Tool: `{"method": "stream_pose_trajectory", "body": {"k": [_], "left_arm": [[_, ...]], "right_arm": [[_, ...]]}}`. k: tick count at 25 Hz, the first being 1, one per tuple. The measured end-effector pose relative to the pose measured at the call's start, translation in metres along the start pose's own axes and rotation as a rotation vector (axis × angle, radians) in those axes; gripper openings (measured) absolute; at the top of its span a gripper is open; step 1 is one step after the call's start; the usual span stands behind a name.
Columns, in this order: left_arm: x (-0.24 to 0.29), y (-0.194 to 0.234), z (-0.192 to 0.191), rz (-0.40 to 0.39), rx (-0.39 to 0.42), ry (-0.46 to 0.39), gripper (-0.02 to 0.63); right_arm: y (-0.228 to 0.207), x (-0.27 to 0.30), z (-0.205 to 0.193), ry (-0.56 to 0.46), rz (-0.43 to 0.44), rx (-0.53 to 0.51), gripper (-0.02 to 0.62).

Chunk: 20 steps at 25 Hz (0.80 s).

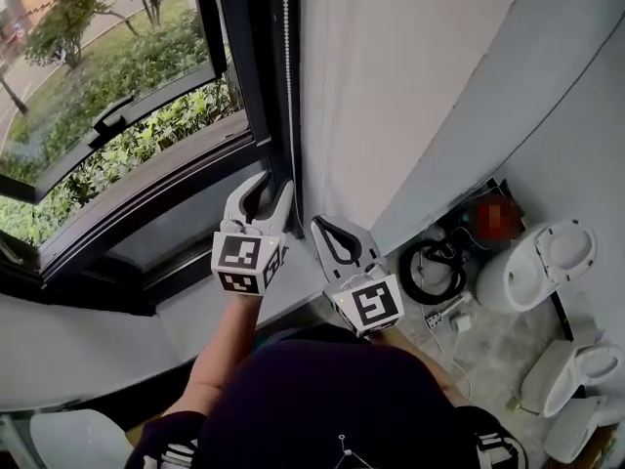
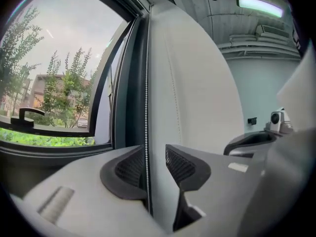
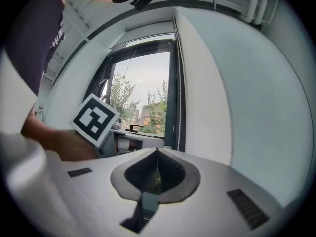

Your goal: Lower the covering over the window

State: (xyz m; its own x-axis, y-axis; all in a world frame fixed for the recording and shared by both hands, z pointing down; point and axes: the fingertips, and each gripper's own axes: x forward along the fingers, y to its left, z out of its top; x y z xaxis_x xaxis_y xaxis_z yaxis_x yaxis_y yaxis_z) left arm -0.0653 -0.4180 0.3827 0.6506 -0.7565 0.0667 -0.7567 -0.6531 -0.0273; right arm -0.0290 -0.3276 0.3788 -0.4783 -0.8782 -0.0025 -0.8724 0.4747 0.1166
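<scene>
The window (image 1: pixel 107 96) has a dark frame, and its glass (image 3: pixel 143 100) stands uncovered with trees beyond it. A white bead chain (image 1: pixel 286 57) hangs down the frame's right side. My left gripper (image 1: pixel 271 186) points level at that chain and is open. In the left gripper view the chain (image 2: pixel 146 83) runs down between the pads of the left gripper (image 2: pixel 154 149), close to the left pad, with a gap on the other side. My right gripper (image 1: pixel 320 225) is just to the right and a little back, shut with nothing in it (image 3: pixel 157 152). In the right gripper view the bead chain (image 3: pixel 178 107) hangs ahead.
A white wall panel (image 1: pixel 391 86) rises right of the frame. A dark handle (image 1: pixel 117 115) sits on the open sash. Down on the floor at right lie a black cable coil (image 1: pixel 435 267) and white toilet bowls (image 1: pixel 547 262). The person's dark top fills the bottom.
</scene>
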Motion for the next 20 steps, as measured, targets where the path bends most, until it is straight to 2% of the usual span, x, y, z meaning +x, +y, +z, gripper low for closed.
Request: {"method": "stream_pose_trajectory", "body": {"k": [5,9,13,20], "left_arm": [[0.033,0.007,0.002,-0.020,0.019,0.006,0.133],[0.056,0.015,-0.009,0.002,0.024,0.037,0.137],[0.075,0.013,-0.018,-0.009,0.028,0.059,0.168],[0.092,0.028,-0.026,0.124,0.088,0.078,0.175]], "right_arm": [[-0.003,-0.005,0.002,0.004,-0.069,-0.023,0.012],[-0.007,-0.015,0.007,0.017,-0.129,-0.036,0.012],[-0.014,-0.024,0.006,0.018,-0.175,-0.051,0.012],[-0.021,-0.034,0.007,0.014,-0.223,-0.044,0.012]]}}
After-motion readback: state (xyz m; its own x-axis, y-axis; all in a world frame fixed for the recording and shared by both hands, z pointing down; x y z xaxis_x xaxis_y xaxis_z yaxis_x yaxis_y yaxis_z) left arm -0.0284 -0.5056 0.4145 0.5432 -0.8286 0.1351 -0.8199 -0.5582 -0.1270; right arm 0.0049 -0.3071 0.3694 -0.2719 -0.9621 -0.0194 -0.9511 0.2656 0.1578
